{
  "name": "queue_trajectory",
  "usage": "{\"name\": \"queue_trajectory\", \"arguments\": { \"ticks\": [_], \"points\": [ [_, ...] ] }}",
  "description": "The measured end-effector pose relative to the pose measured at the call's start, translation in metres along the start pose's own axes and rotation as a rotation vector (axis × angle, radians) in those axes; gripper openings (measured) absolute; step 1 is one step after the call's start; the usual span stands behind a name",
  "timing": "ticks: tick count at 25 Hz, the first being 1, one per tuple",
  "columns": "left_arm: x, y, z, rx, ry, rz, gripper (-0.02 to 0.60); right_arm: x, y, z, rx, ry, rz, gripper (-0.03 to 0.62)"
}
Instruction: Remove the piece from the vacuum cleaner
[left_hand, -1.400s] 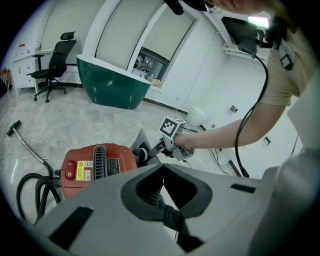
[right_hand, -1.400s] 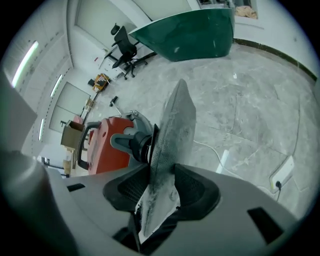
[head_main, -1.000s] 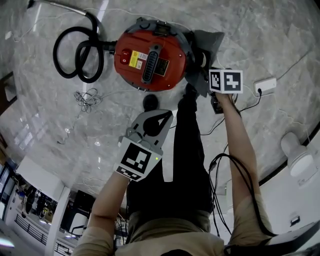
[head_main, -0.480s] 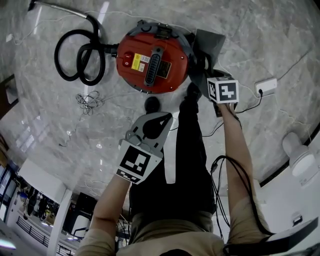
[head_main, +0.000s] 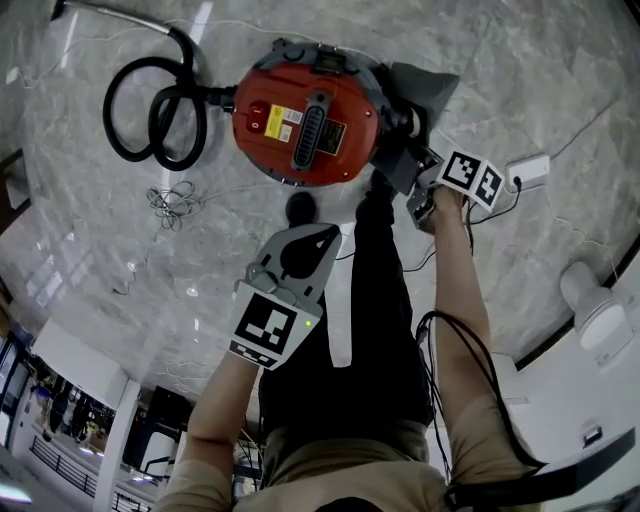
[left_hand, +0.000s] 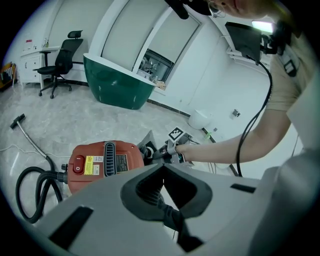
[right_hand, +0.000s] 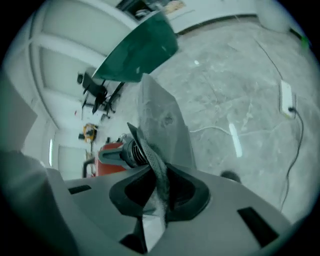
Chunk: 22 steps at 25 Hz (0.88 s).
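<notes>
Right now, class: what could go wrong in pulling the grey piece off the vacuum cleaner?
The right tool, whose jaws have just been closing, pinches only a thin edge of the grey piece: it may slip or tear. The left tool hangs shut, clear of the vacuum cleaner, so a pull may drag it.

A red vacuum cleaner (head_main: 305, 110) is seen standing on a pale marbled floor (head_main: 560, 90). Its black hose (head_main: 150, 105) is coiled on the floor just to the left of it in the head view. A loose tangle of thin wire (head_main: 172, 200) is laid below and left of the vacuum cleaner, a white power strip (head_main: 530, 170) is set well to its right, and a white rounded appliance (head_main: 590, 300) is placed farther off to its lower right.
</notes>
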<state>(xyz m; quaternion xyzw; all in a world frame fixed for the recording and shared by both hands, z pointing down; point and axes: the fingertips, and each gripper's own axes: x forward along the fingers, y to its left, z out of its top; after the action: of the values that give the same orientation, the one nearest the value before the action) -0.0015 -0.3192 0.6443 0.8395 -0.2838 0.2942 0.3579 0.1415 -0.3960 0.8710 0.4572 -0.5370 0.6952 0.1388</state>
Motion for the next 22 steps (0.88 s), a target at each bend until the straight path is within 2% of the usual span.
{"name": "queue_trajectory", "arguments": {
  "ticks": [2,3,4,5,7,8,9,15,16,17,21,22],
  "points": [
    [0.0,0.0,-0.001,-0.002,-0.002,-0.003,0.003,0.0,0.0,0.0,0.168,0.008,0.069,0.057],
    [0.0,0.0,-0.002,-0.004,-0.002,-0.005,0.003,0.0,0.001,0.0,0.191,0.021,0.082,0.058],
    [0.0,0.0,-0.003,-0.005,-0.001,-0.006,0.003,0.0,0.001,0.0,0.141,0.043,0.068,0.058],
    [0.0,-0.001,-0.003,-0.008,-0.002,-0.008,0.003,0.0,0.001,-0.001,0.011,0.08,0.023,0.057],
    [0.0,0.0,-0.004,-0.011,-0.005,-0.009,0.003,0.0,0.001,-0.001,-0.364,0.176,-0.118,0.036],
    [-0.001,0.002,-0.005,-0.011,-0.005,-0.007,0.003,0.001,0.001,-0.002,-0.497,0.214,-0.167,0.032],
    [-0.002,0.004,-0.005,-0.012,-0.005,-0.003,0.003,0.001,0.001,-0.002,-0.562,0.235,-0.186,0.031],
    [-0.005,0.011,-0.004,-0.015,-0.01,0.006,0.003,0.001,-0.002,-0.004,-0.664,0.229,-0.175,0.031],
    [-0.005,0.011,-0.004,-0.016,-0.008,0.006,0.003,0.002,-0.002,-0.005,-0.646,0.224,-0.163,0.029],
    [-0.005,0.012,-0.005,-0.018,-0.007,0.005,0.003,0.002,-0.003,-0.005,-0.576,0.216,-0.135,0.03],
    [-0.004,0.011,-0.008,-0.026,-0.007,-0.002,0.003,0.001,0.0,-0.005,-0.021,0.112,0.037,0.039],
    [-0.004,0.011,-0.009,-0.027,-0.006,-0.003,0.003,0.0,0.001,-0.005,0.074,0.086,0.059,0.041]
  ]
}}
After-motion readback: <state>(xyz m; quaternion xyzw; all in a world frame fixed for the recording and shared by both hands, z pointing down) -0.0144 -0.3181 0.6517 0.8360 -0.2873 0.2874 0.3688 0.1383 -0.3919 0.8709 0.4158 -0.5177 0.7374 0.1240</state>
